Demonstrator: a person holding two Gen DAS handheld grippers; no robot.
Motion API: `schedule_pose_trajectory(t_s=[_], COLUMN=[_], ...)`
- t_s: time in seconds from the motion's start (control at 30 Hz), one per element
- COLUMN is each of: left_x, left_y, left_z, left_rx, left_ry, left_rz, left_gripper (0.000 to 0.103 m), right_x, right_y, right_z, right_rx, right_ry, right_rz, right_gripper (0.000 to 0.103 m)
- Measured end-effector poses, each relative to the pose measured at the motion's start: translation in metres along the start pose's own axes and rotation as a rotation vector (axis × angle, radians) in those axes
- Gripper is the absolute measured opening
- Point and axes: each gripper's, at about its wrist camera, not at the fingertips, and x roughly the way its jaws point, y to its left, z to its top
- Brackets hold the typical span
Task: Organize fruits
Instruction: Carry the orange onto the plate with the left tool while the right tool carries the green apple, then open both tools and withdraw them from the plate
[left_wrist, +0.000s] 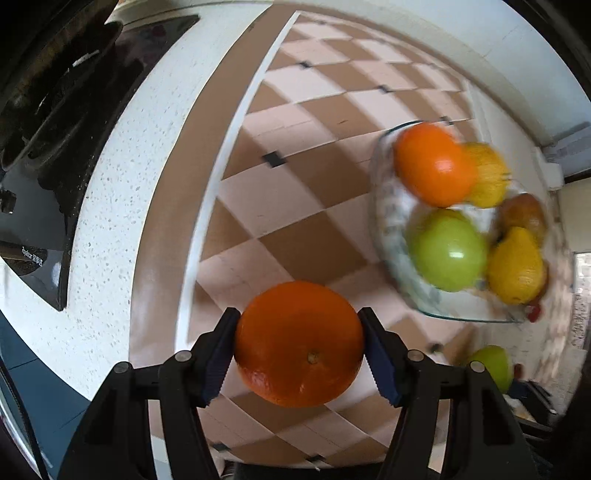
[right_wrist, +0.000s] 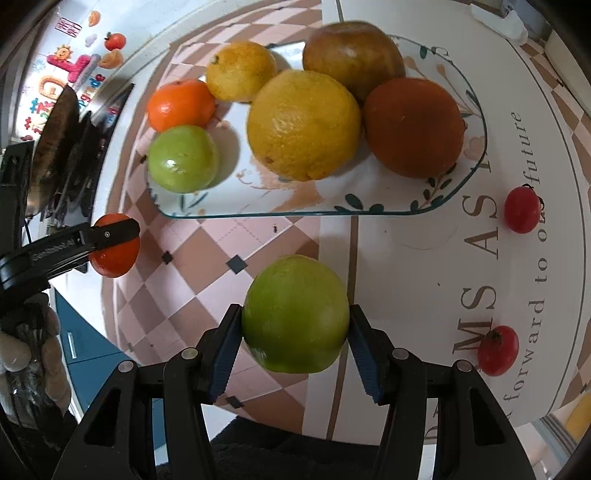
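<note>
The left gripper (left_wrist: 298, 345) pinches an orange (left_wrist: 299, 343) between its pads, and the right gripper (right_wrist: 295, 317) likewise clamps a green apple (right_wrist: 295, 314). Both fruits hang clear of the table, probably bound for the glass tray (right_wrist: 474, 158) ahead of the right jaws, already loaded with fruit.

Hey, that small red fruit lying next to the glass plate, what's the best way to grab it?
Grip the small red fruit across its round middle, coming straight down from above. It lies alone on the mat, clear of the glass plate, so the fingers have room on both sides.
</note>
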Motion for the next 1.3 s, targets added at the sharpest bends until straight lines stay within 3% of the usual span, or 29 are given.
schedule_pose_trajectory(t_s=[0.27,0.43,0.57,0.73,1.03,1.07,1.13,1.3], left_x=[-0.059,-0.037,-0.01,0.0,0.011,0.011,0.008,0.002], left_y=[-0.079,-0.121,-0.132,-0.14,-0.133,-0.132,-0.132,-0.139], left_z=[0.016,0.045,0.058,0.062,0.073,0.073,0.074,0.077], left_rx=[0.1,0.151,0.161,0.187,0.105,0.099,0.091,0.085], left_ry=[-0.05,-0.023,0.022,0.045,0.096,0.097,0.085,0.051], left_rz=[-0.187,-0.169,-0.13,-0.084,-0.078,-0.081,-0.105,-0.109], left_gripper=[0.062,0.063,0.063,0.063,0.065,0.067,0.083,0.086], right_x=[-0.068,-0.098,-0.1,-0.09,-0.05,-0.048,-0.048,-0.051], right_y=[-0.015,-0.046,-0.074,-0.089,-0.105,-0.107,-0.109,-0.112], right_z=[0.012,0.046,0.076,0.107,0.133,0.135,0.136,0.141], right_rx=[0.061,0.108,0.152,0.152,0.173,0.174,0.17,0.159], right_ry=[-0.141,-0.222,-0.238,-0.222,-0.109,-0.1,-0.1,-0.082], right_rz=[0.089,0.049,0.034,0.004,0.027,0.03,0.051,0.036], right_gripper=[0.059,0.059,0.059,0.059,0.06,0.063,0.071,0.082])
